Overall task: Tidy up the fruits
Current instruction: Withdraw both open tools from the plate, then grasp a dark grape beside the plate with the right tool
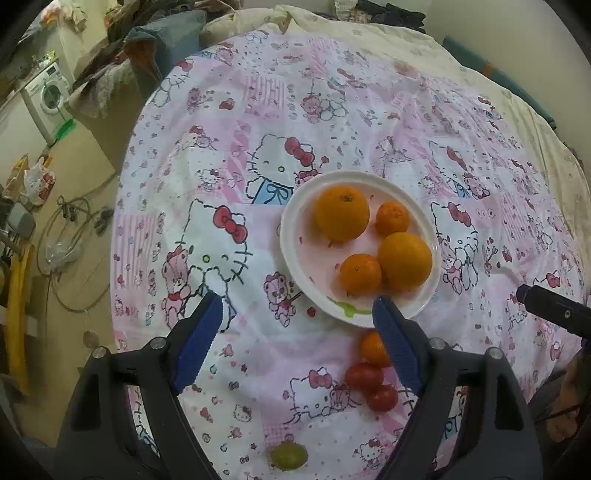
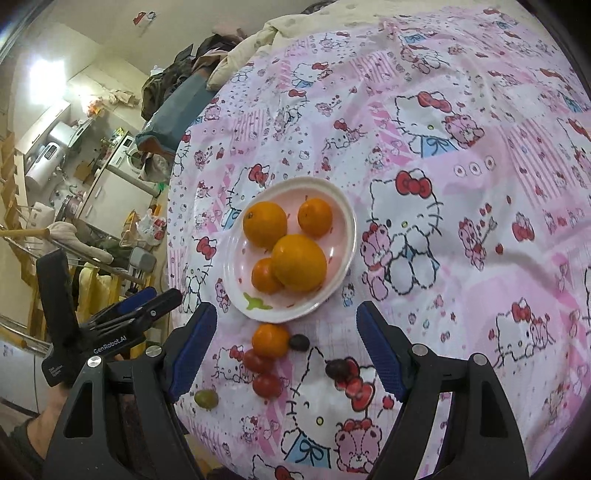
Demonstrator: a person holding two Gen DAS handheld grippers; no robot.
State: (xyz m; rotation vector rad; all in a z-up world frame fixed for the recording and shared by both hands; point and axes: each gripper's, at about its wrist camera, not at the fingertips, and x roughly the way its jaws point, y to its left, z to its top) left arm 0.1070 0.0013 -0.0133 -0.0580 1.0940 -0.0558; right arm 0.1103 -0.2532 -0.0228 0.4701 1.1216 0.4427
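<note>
A white plate (image 1: 295,254) (image 2: 343,218) on the pink cartoon-print sheet holds two big oranges (image 1: 341,212) (image 2: 299,262) and two mandarins (image 1: 360,275) (image 2: 314,216). On the sheet near its front rim lie a loose mandarin (image 1: 373,349) (image 2: 270,340), two cherry tomatoes (image 1: 364,376) (image 2: 266,384), a green grape (image 1: 289,456) (image 2: 206,398) and two dark grapes (image 2: 338,368). My left gripper (image 1: 299,314) is open and empty, just short of the plate. My right gripper (image 2: 286,321) is open and empty above the loose fruit. The left gripper also shows in the right wrist view (image 2: 140,306).
The sheet (image 1: 258,110) covers a bed, with a rumpled cream duvet (image 1: 332,26) at the far end. Left of the bed is a floor with cables (image 1: 70,236), a washing machine (image 1: 48,96) and clutter. The bed edge drops off at the left.
</note>
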